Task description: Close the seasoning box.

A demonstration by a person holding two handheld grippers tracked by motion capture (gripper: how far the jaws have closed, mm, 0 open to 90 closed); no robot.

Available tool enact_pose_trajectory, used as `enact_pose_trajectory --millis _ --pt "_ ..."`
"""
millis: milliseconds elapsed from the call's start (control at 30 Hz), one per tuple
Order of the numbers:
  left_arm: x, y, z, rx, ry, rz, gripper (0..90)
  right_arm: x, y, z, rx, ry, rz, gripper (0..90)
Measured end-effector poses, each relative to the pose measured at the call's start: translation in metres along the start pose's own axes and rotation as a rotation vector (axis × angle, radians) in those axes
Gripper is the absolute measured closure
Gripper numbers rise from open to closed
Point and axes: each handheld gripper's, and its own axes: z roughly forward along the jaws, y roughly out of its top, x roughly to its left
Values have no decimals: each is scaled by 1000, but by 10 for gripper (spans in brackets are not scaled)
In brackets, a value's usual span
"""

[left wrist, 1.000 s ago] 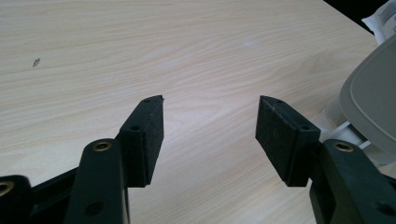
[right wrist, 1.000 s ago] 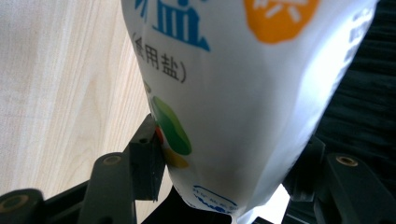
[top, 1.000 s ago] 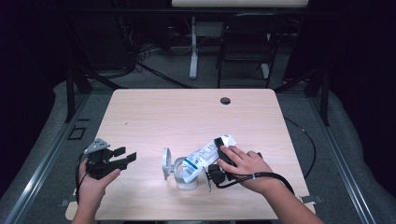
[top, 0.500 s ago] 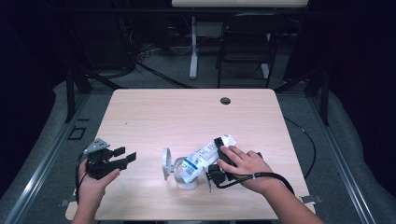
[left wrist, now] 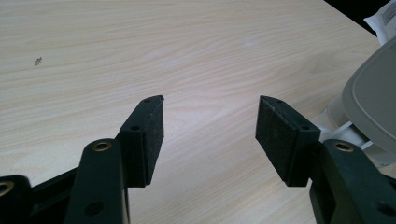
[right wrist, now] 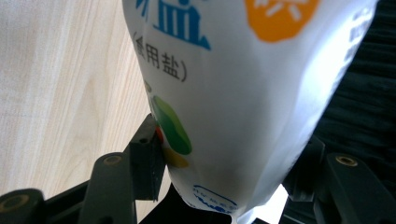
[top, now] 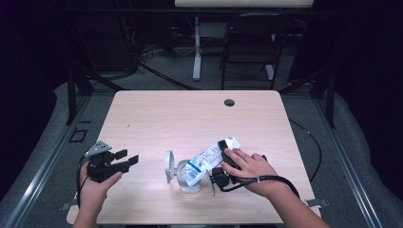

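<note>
A white salt bag (top: 205, 163) with blue print lies tilted, its lower end over a small white jar (top: 188, 184) whose round lid (top: 168, 166) stands flipped up to the left. My right gripper (top: 219, 162) is shut on the bag's upper part; in the right gripper view both pads press the sides of the bag (right wrist: 243, 93), which sits between the jaws of that gripper (right wrist: 224, 177). My left gripper (top: 127, 158) hovers open at the table's left, pointing toward the jar. In the left gripper view nothing is between the jaws of that gripper (left wrist: 210, 135), and the jar's lid (left wrist: 373, 107) shows at the right.
The light wooden table (top: 190, 118) has a dark cable hole (top: 229, 102) near its far edge. A black chair (top: 247, 47) and a white stand (top: 196, 47) are behind the table. A cable (top: 266, 180) trails from the right gripper.
</note>
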Motion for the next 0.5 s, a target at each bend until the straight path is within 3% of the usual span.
enact_pose_trajectory --millis 500 --pt "1 0 0 3 -1 -1 422 0 -1 0 -1 -6 -9 426"
